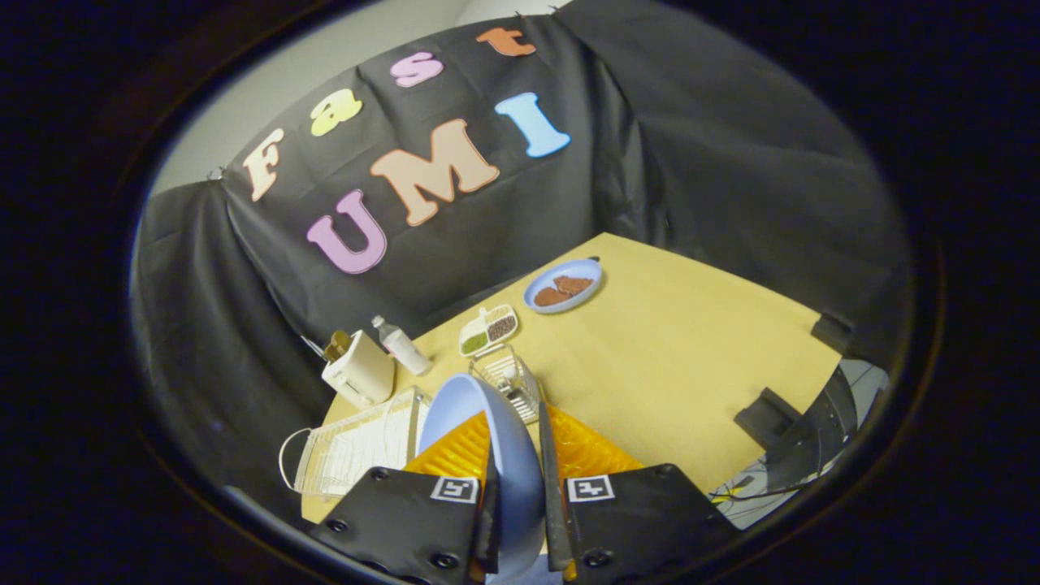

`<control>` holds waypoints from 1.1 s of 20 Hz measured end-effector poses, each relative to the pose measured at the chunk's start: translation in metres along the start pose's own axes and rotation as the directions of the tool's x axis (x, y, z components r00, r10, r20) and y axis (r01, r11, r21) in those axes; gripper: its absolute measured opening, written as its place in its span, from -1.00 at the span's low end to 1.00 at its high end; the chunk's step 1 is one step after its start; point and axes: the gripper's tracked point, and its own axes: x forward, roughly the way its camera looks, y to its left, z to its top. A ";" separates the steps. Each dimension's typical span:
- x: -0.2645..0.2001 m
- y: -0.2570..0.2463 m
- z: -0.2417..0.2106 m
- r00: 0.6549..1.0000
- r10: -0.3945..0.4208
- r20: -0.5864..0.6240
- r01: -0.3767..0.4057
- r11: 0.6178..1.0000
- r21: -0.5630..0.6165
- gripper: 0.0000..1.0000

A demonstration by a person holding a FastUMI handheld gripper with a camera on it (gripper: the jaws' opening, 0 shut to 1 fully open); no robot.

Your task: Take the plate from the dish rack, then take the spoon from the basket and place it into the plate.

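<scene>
A light blue plate point(475, 422) stands on edge between my fingers, held above the table. My gripper point(520, 487) is shut on it, and the orange ribbed fingers point(589, 451) press its lower part from both sides. The clear plastic dish rack point(349, 447) sits on the table to the left of the plate and lower down. Just beyond the plate's top edge stands the small wire basket point(508, 378). Something pale is inside it, too small to tell as the spoon.
The tan table point(674, 374) stretches ahead and to the right. A white appliance point(359, 370) and a small bottle point(402, 345) stand behind the rack. Farther back are a divided dish point(488, 329) and a second blue plate point(563, 286) with brown food.
</scene>
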 end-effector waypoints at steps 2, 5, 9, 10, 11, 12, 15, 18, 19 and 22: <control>0.011 -0.020 -0.017 0.999 -0.005 -0.032 0.006 0.999 0.034 -0.49; 0.030 -0.044 -0.037 0.998 -0.021 -0.067 0.025 0.997 0.066 -0.49; 0.056 -0.060 -0.055 0.995 -0.001 -0.096 0.013 0.993 0.120 -0.48; 0.062 -0.063 -0.058 0.995 0.005 -0.095 0.007 0.992 0.124 -0.48; 0.069 -0.066 -0.060 0.995 0.004 -0.095 0.008 0.992 0.127 -0.48; 0.075 -0.067 -0.060 0.995 0.016 -0.097 -0.002 0.990 0.144 -0.49; 0.085 -0.072 -0.071 0.993 0.038 -0.115 -0.019 0.986 0.165 -0.49; 0.097 -0.084 -0.083 0.988 0.020 -0.152 0.003 0.989 0.150 -0.49; 0.102 -0.089 -0.089 0.987 -0.001 -0.163 0.023 0.991 0.130 -0.49; 0.110 -0.088 -0.087 0.988 0.005 -0.156 0.015 0.992 0.126 -0.49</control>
